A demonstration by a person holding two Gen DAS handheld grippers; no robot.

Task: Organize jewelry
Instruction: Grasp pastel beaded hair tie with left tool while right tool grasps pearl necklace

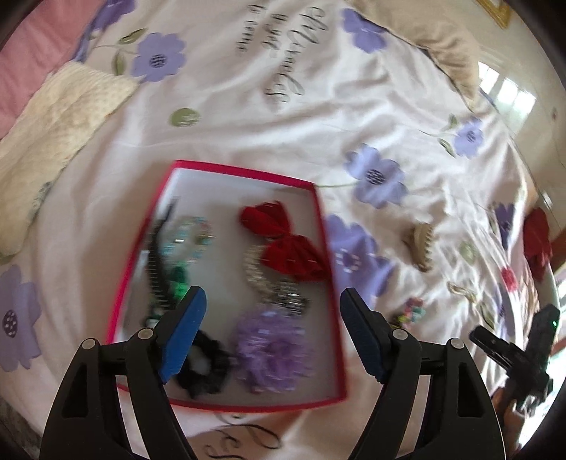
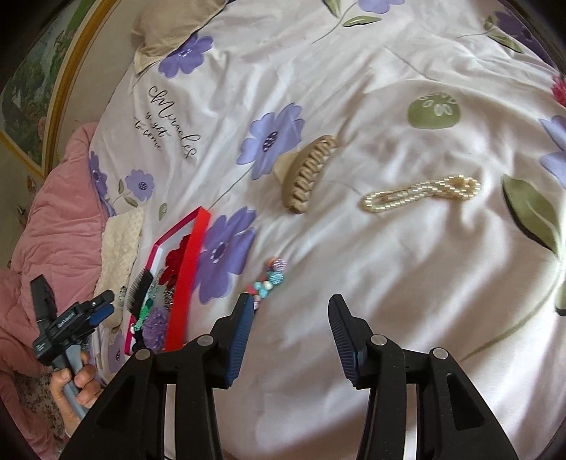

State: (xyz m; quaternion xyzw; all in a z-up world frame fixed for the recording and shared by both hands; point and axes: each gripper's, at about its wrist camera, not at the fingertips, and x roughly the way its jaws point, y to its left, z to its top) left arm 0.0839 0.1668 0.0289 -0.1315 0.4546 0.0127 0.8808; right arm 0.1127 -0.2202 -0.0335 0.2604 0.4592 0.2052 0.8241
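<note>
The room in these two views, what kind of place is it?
Most likely a bedroom: everything lies on a bed. A floral bedsheet covers it, a pillow and a pink quilt lie at the edge, and a framed picture hangs behind.

a home bedroom: floral bedsheet (image 2: 353,265), pillow (image 1: 56,131), pink quilt (image 2: 60,219).

My left gripper (image 1: 272,320) shows black triangular arms, silver pivot screws and ribbed blue pads (image 1: 185,332). My right gripper (image 2: 290,334) matches. Lower left, my bare hand (image 2: 76,384) wraps a grey handle.
</note>
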